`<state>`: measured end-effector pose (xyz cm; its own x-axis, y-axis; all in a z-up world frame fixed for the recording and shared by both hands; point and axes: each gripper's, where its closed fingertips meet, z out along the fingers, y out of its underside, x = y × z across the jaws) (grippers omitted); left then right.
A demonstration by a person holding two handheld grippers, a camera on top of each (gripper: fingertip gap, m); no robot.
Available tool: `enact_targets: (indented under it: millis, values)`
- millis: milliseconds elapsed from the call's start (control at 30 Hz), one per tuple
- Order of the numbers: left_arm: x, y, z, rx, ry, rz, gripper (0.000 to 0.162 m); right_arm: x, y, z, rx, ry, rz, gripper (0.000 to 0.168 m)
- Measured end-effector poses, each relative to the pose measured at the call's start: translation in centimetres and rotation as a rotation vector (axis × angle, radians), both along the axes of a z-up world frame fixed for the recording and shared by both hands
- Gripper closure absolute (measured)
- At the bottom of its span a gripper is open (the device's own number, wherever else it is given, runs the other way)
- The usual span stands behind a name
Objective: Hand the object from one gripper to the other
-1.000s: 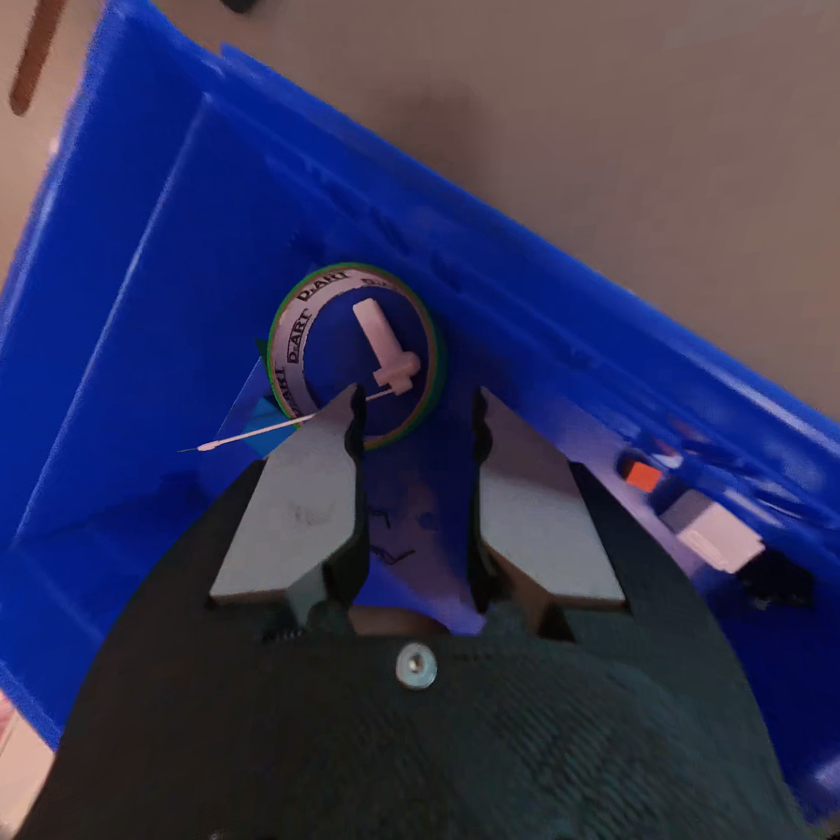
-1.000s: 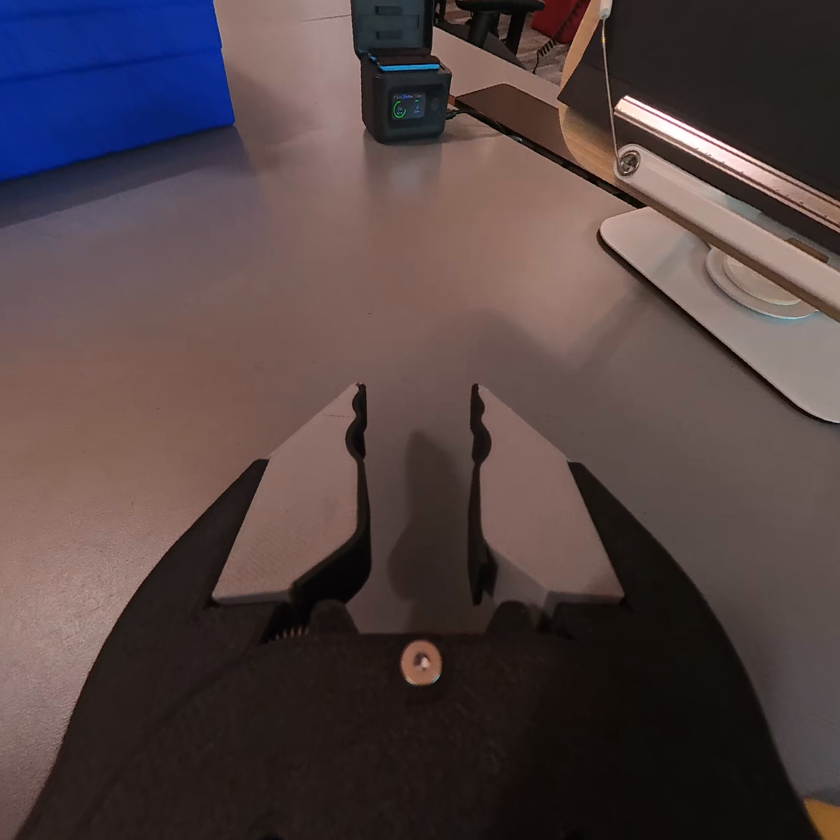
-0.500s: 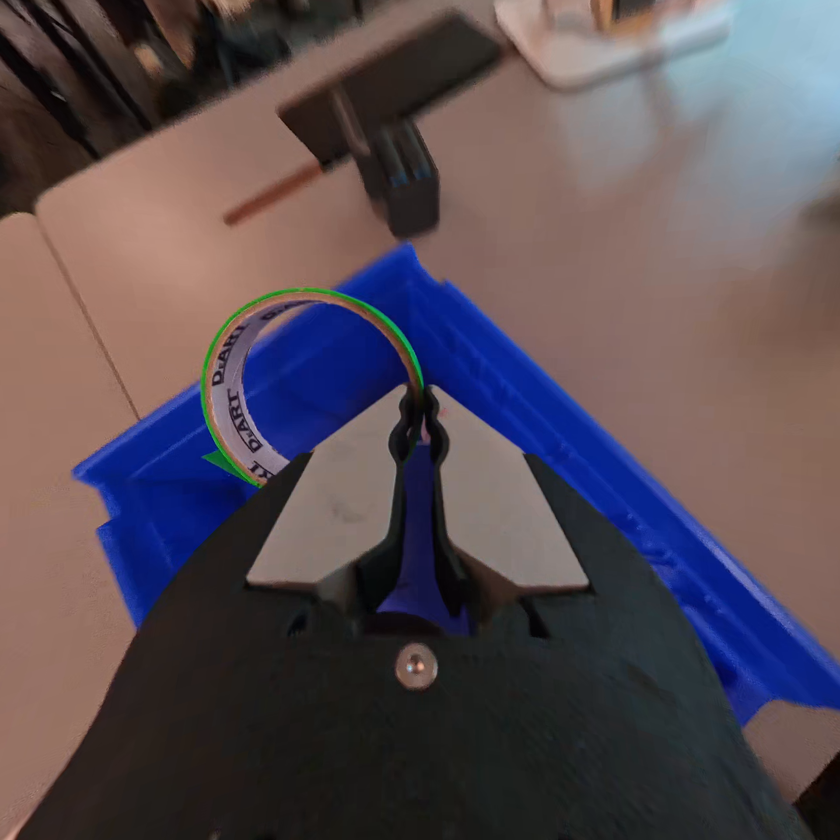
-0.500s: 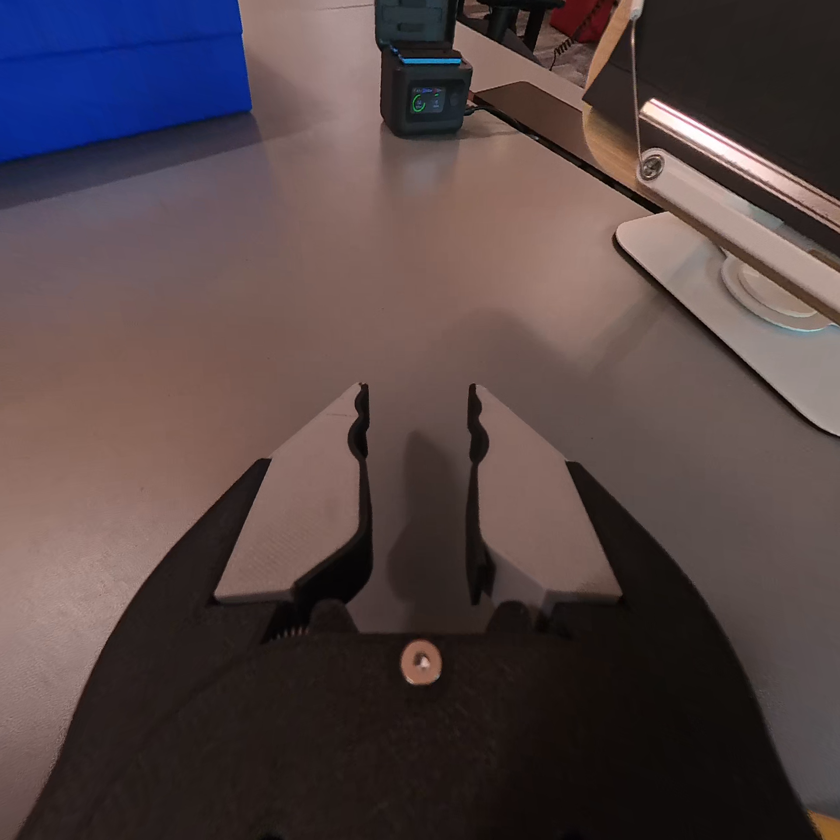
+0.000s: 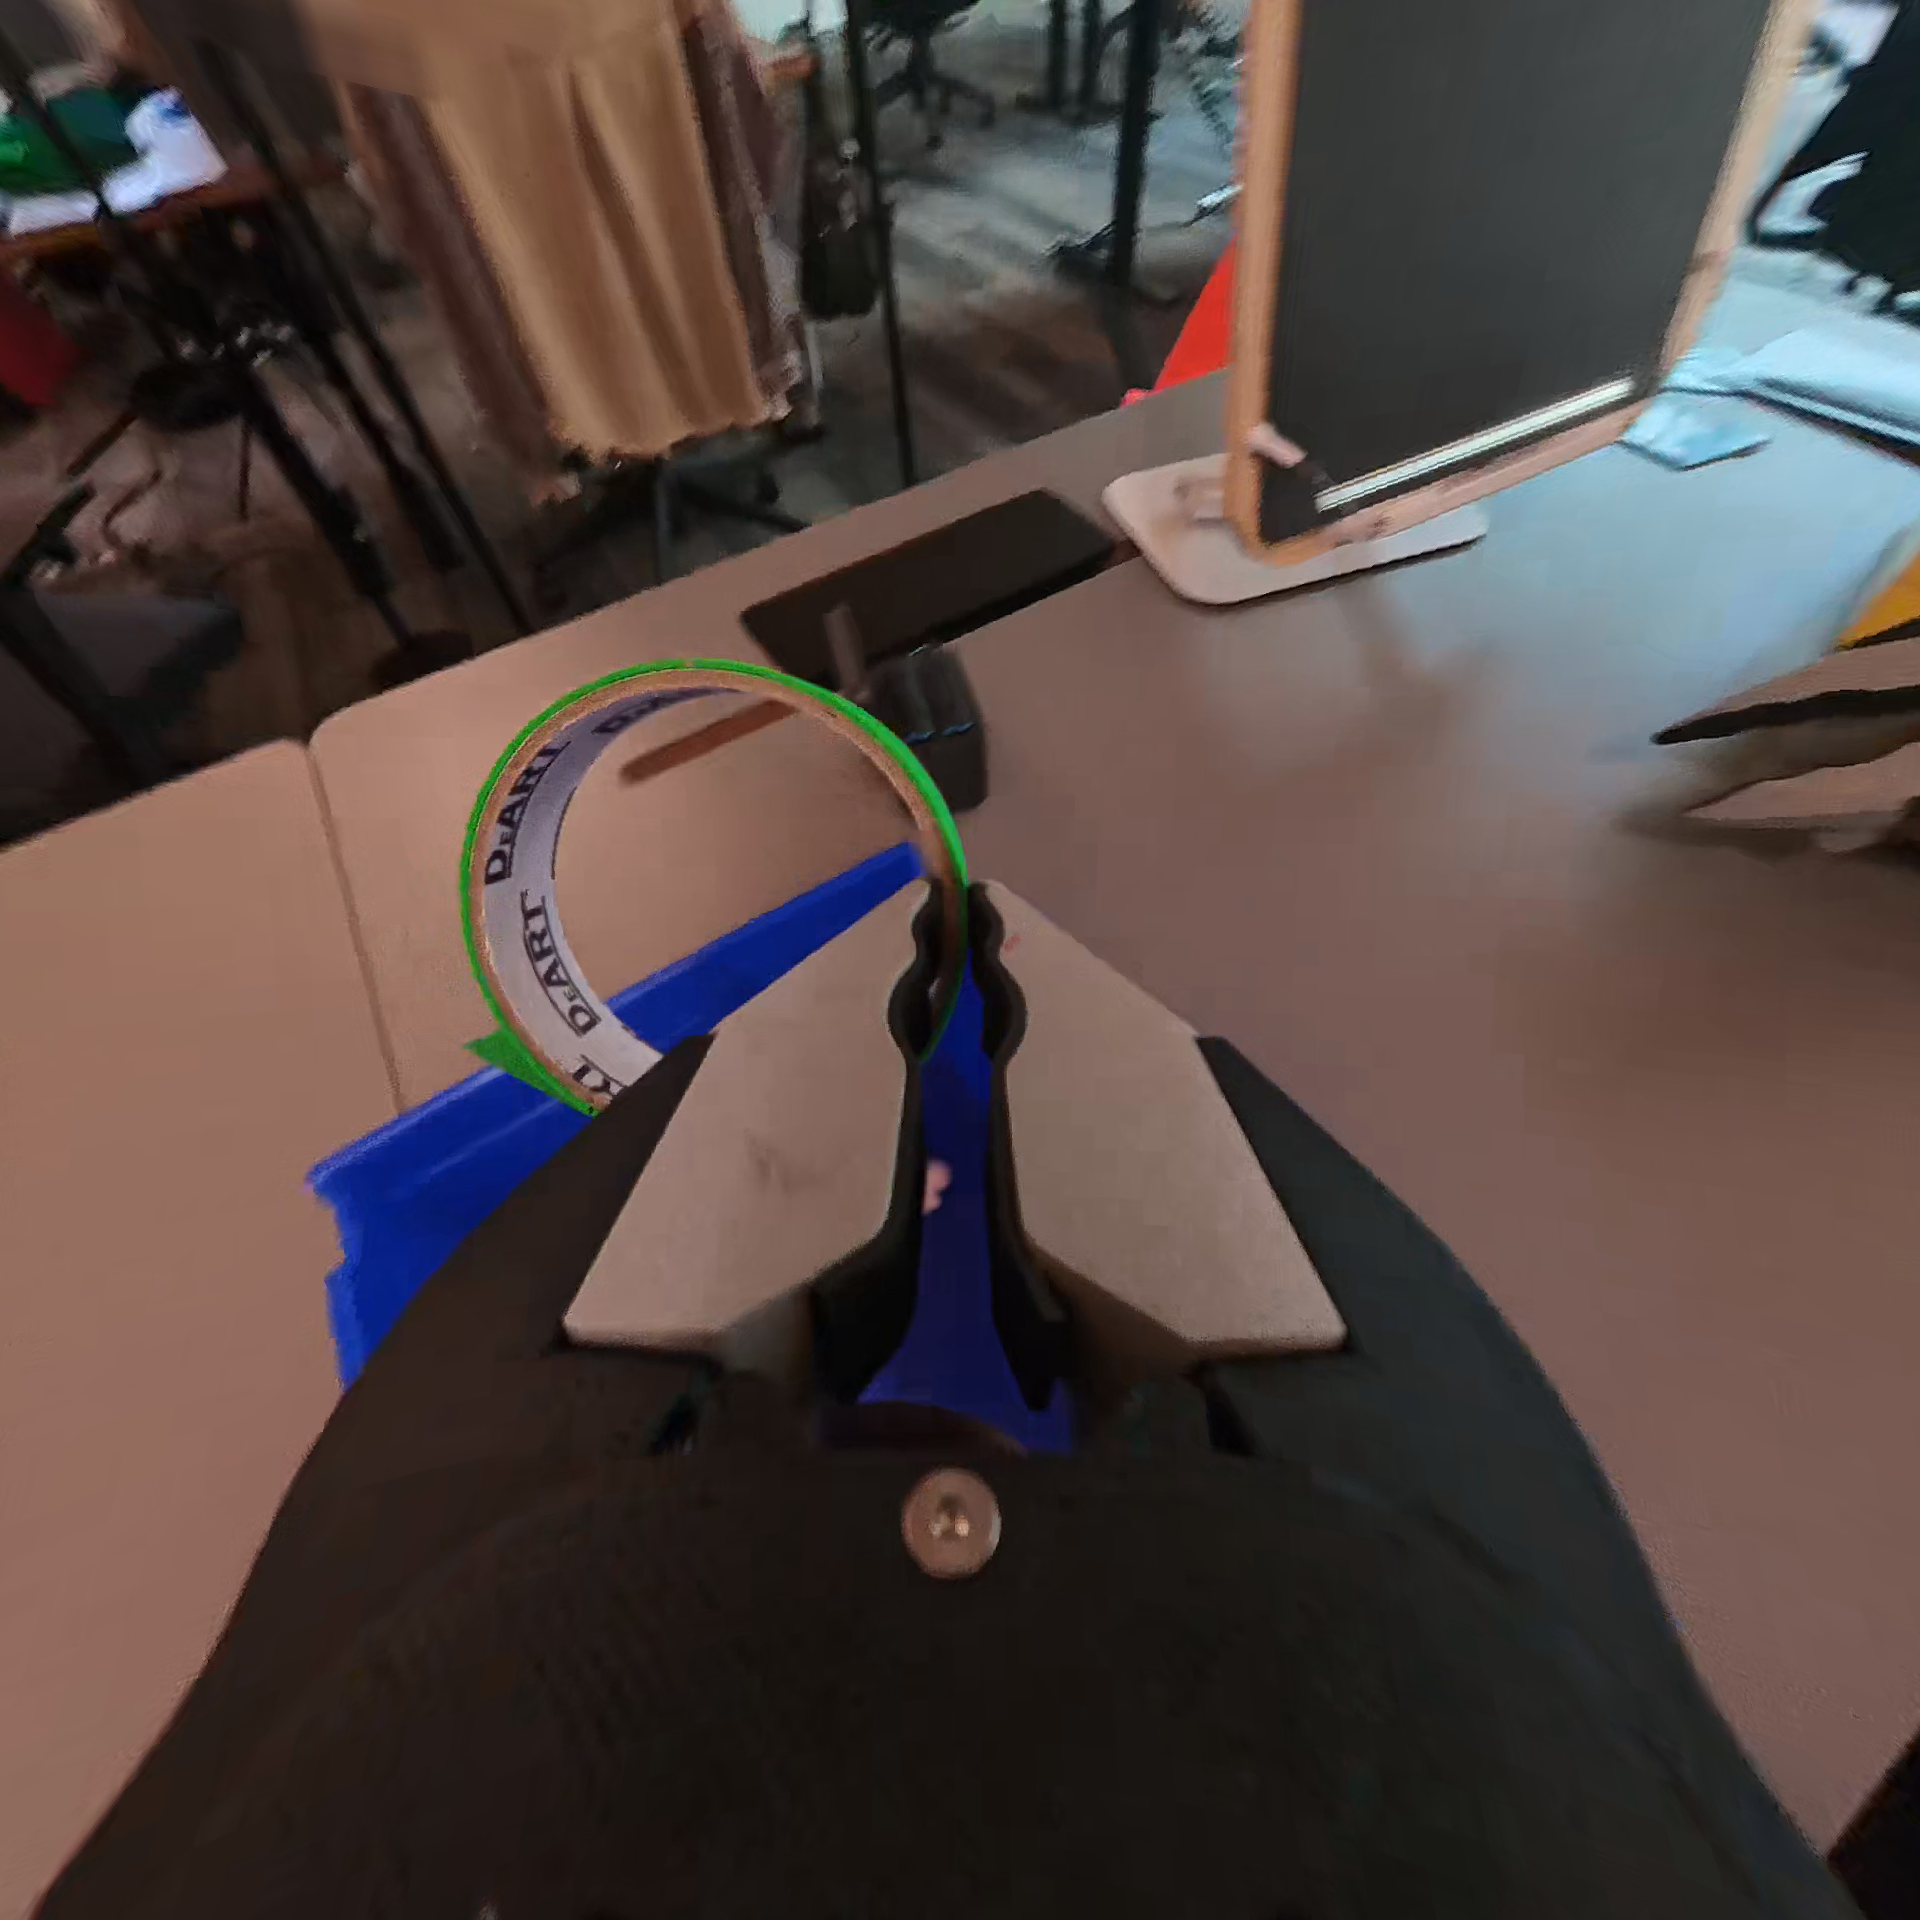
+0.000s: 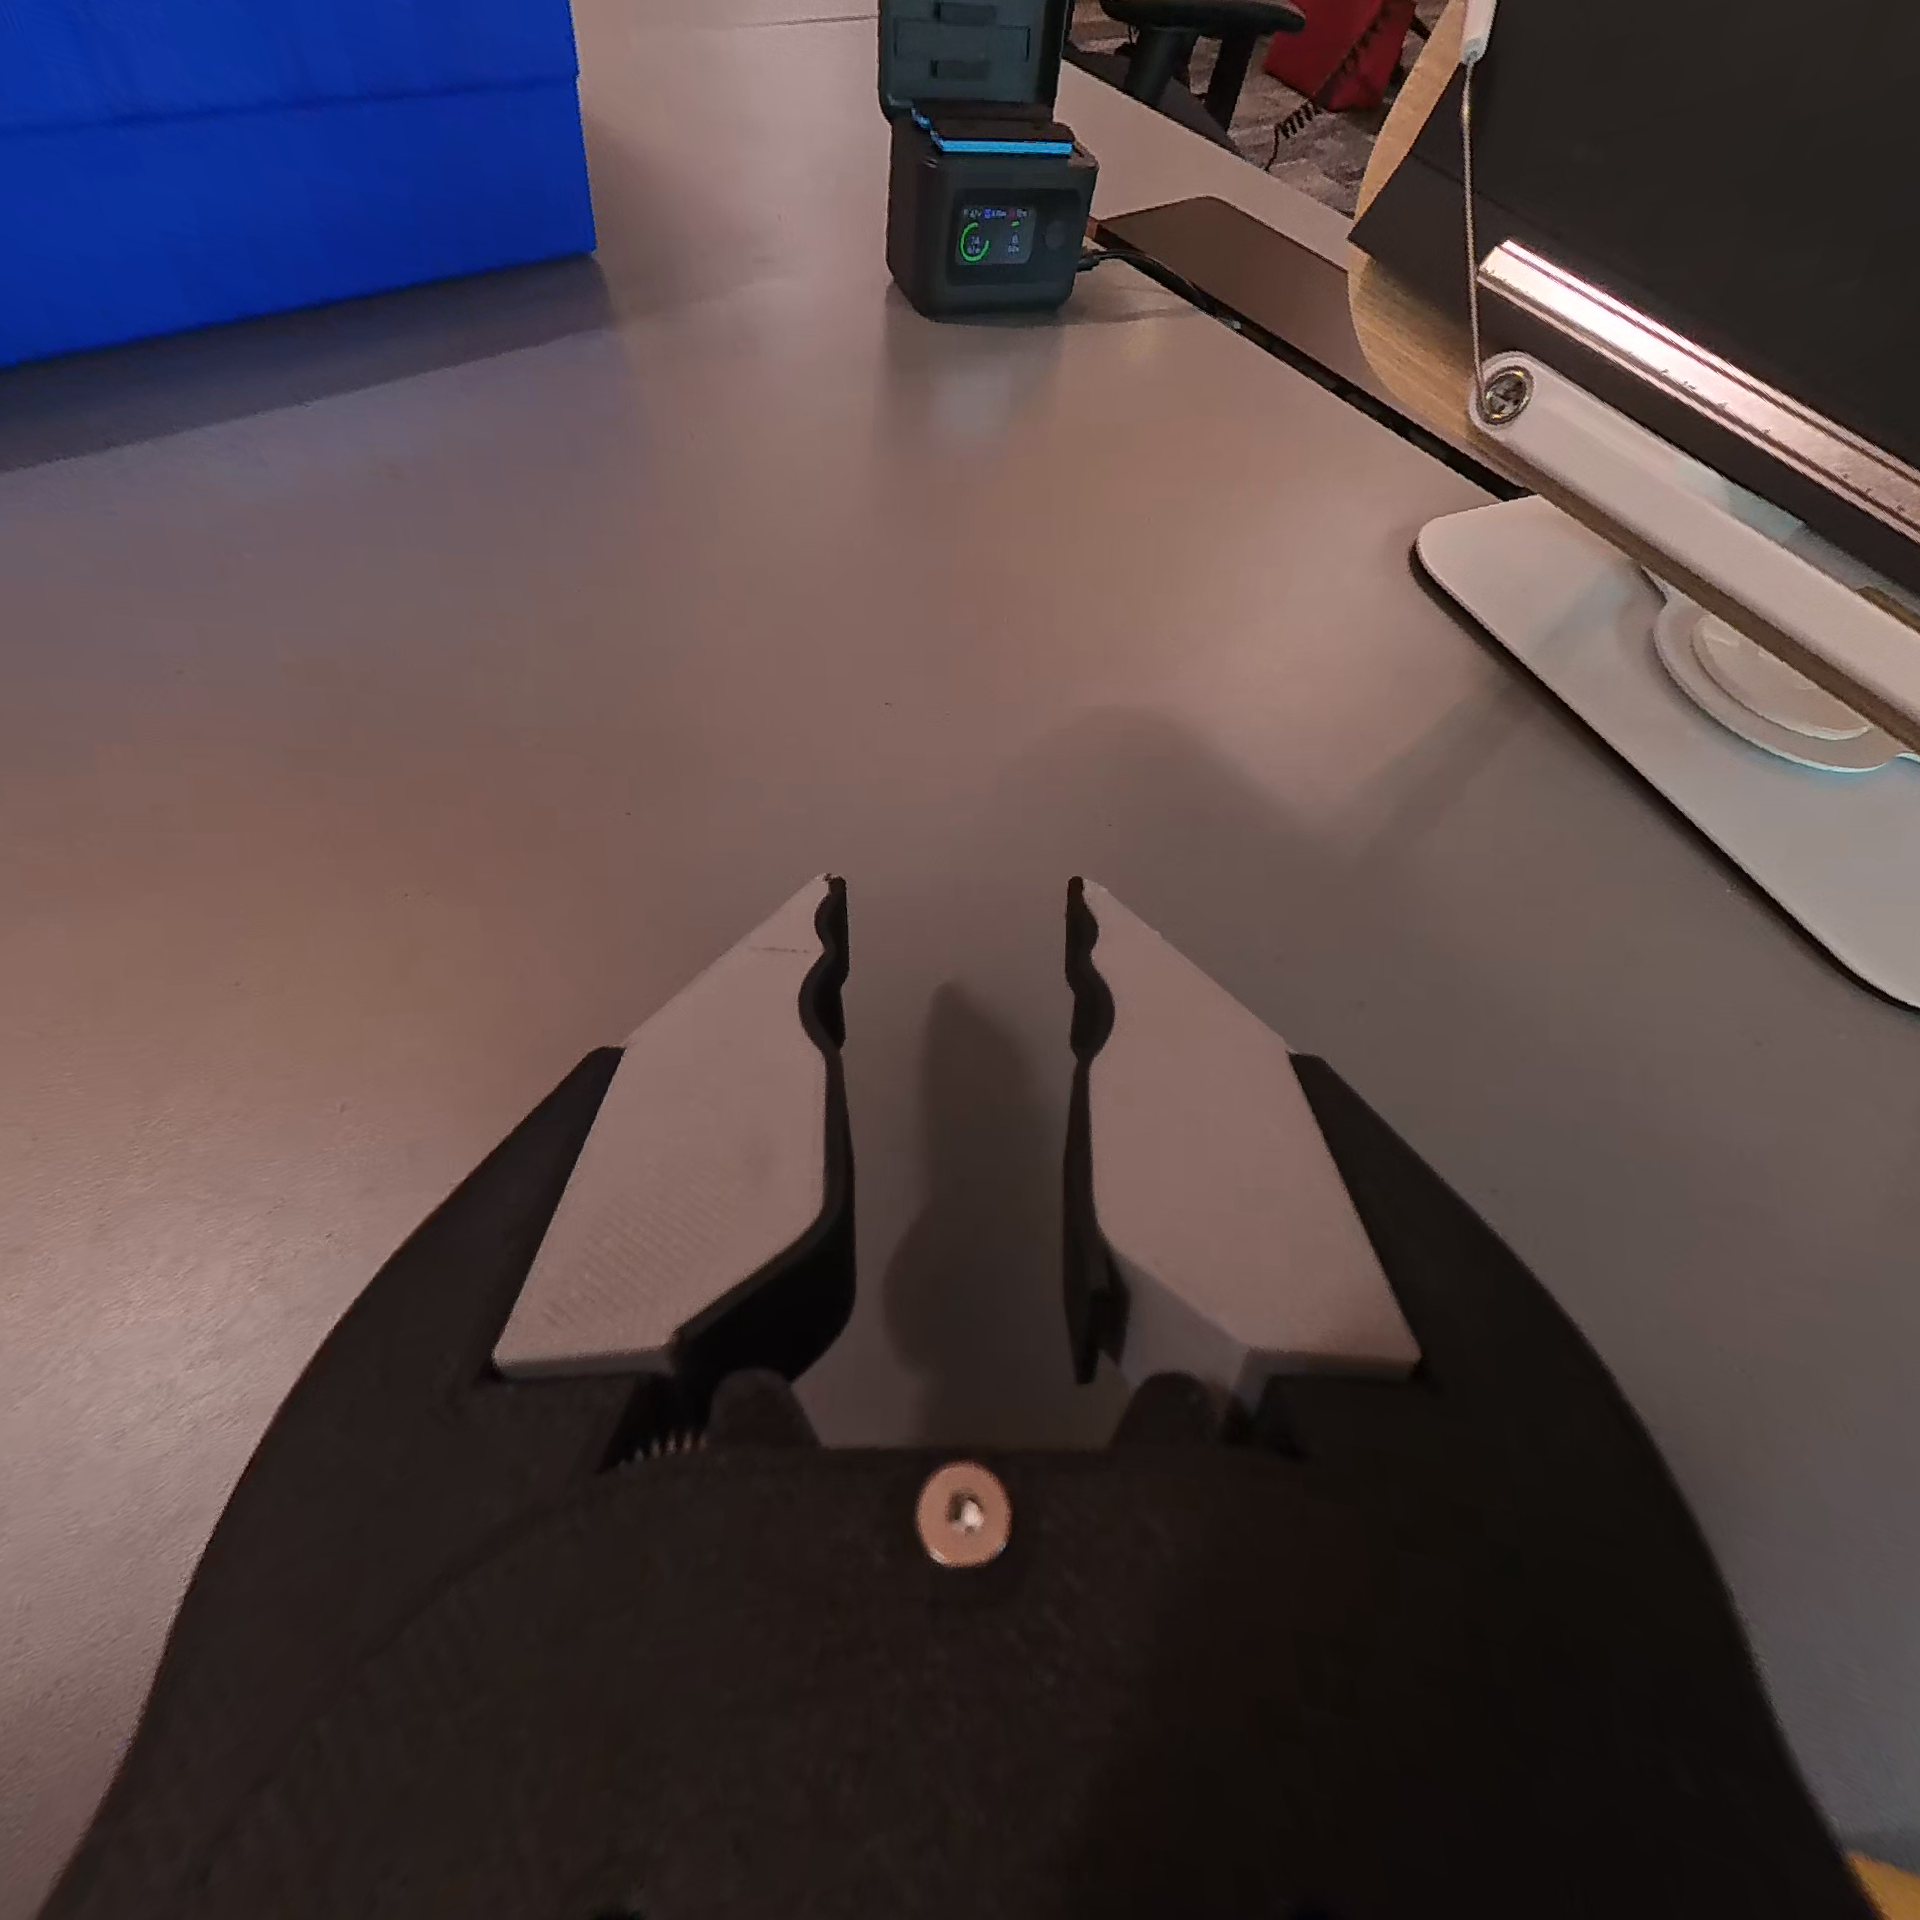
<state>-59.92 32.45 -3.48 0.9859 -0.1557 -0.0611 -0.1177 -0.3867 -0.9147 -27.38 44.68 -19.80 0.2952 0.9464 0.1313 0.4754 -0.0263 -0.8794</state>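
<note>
Lifted clear of blue bin (image 5: pixel 727 966) | left gripper (image 5: pixel 954 904) pinches tape roll (image 5: pixel 520 894) wall | right gripper (image 6: pixel 954 904) gaping, empty | light, stiff ring; take opposite rim

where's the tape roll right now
In the left wrist view the tape roll is held up in the left gripper, its jaws shut on the roll's right edge, above the blue bin.

Open grey table (image 6: pixel 727 644) ahead of right gripper (image 6: pixel 956 904) — bare lane between its parted fingers. Obstacles: blue bin (image 6: pixel 281 177) far left, black charger box (image 6: pixel 987 239) straight ahead at the far edge, monitor base (image 6: pixel 1662 727) right — monitor (image 6: pixel 1714 208) overhangs it.
</note>
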Motion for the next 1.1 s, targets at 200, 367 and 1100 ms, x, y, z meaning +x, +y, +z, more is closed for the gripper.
enact_targets:
  millis: [200, 367, 1100]
  values:
    - [12.9, 0.1, 3.5, 0.199, 0.040, -0.366, 0.160, -0.4, -1.7, 2.2, -0.145, 0.177, 0.110, 0.124]
    - [24.3, 1.6, 0.7, 0.289, 0.117, -0.561, 0.160, -0.2, -3.9, 6.0, -0.244, 0.392, 0.275, 0.118]
    - [35.1, 6.1, -10.0, 0.266, -0.249, -0.853, 0.136, 0.8, -5.6, 8.9, -0.407, 0.517, 0.447, 0.168]
